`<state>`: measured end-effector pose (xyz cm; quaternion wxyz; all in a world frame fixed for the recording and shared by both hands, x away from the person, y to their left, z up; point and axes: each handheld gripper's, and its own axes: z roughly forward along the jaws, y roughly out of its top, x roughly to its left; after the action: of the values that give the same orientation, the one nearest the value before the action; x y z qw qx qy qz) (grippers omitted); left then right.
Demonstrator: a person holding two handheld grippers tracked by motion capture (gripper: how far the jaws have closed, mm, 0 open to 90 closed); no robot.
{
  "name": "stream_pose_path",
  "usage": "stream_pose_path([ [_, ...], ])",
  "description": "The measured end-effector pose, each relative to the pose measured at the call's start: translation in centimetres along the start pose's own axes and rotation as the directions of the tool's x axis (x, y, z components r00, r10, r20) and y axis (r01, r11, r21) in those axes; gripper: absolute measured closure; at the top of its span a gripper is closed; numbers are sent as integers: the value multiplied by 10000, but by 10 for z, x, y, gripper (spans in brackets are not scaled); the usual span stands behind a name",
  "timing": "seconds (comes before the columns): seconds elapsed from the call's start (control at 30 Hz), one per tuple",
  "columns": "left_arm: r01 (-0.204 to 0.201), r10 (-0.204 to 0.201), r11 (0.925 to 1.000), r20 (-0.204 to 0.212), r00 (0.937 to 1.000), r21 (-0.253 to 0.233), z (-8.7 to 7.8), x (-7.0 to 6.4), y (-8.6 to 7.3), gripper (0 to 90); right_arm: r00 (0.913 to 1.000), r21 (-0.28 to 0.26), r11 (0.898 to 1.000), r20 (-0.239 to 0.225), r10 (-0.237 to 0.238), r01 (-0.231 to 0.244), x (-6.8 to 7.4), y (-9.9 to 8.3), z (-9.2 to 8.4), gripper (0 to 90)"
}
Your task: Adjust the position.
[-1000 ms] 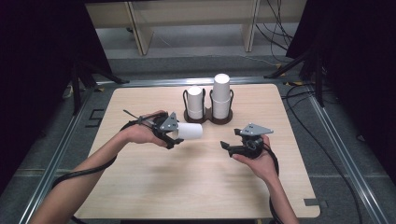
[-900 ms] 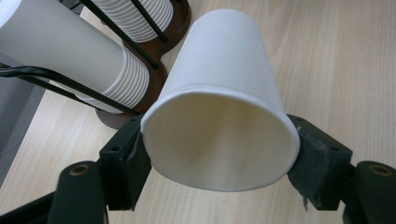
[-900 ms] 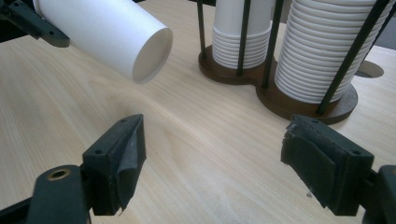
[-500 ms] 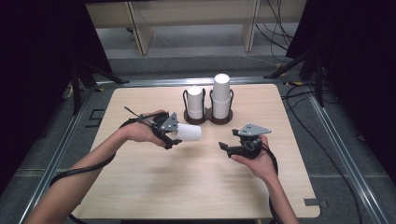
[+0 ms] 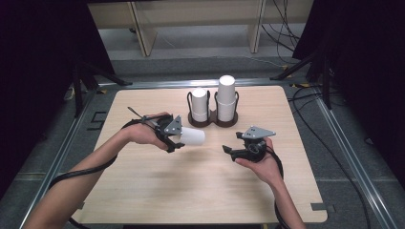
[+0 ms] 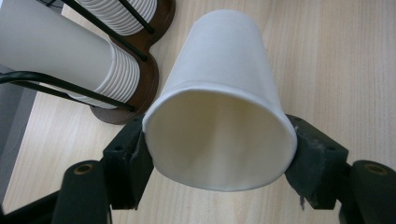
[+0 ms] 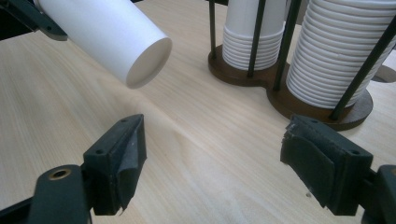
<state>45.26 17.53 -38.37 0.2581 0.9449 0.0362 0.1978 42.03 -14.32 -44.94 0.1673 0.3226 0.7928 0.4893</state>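
Note:
My left gripper (image 5: 179,140) holds a white paper cup (image 5: 193,137) on its side just above the table, base pointing right. In the left gripper view the pads press both sides of the cup (image 6: 219,93) at its open rim, which is squeezed slightly oval. The jaws have just closed a little further on it. My right gripper (image 5: 228,151) hovers right of the cup, pointing left, open with nothing between its fingers. In the right gripper view the cup's base (image 7: 147,63) hangs beyond my right gripper (image 7: 212,161).
A dark double cup holder (image 5: 212,123) stands at the back middle of the wooden table (image 5: 191,191). It carries a short stack of cups (image 5: 199,102) and a taller stack (image 5: 226,95). Cables trail from both grippers toward the front edge.

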Motion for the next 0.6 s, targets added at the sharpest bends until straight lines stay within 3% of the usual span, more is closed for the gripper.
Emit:
stream_pose_path([
  [0.07, -57, 57, 10000, 34, 10000, 59, -1, 1, 0, 304, 9999, 21, 9999, -12, 110, -110, 2, 0, 0, 212],
  [0.1, -127, 127, 9998, 14, 9999, 152, -2, 1, 0, 305, 9999, -34, 9999, 14, -141, 141, 0, 1, 1, 212],
  [0.23, -207, 206, 9994, 32, 9998, 294, -3, 2, 1, 307, 9999, -24, 10000, -148, -55, 55, 1, 2, 2, 211],
  [0.27, -273, 271, 9990, 59, 9996, 340, -3, 2, 1, 308, 9996, -91, 9996, -89, -265, 264, 0, 2, 2, 212],
  [0.33, -380, 376, 9981, 97, 9992, 474, -5, 2, 3, 308, 10000, 19, 10000, -94, 11, -11, 2, 2, 1, 212],
  [0.6, -567, 549, 9955, 264, 9981, 755, -6, 3, 5, 316, 9997, -57, 9998, -145, -192, 191, 1, 2, 3, 210],
])
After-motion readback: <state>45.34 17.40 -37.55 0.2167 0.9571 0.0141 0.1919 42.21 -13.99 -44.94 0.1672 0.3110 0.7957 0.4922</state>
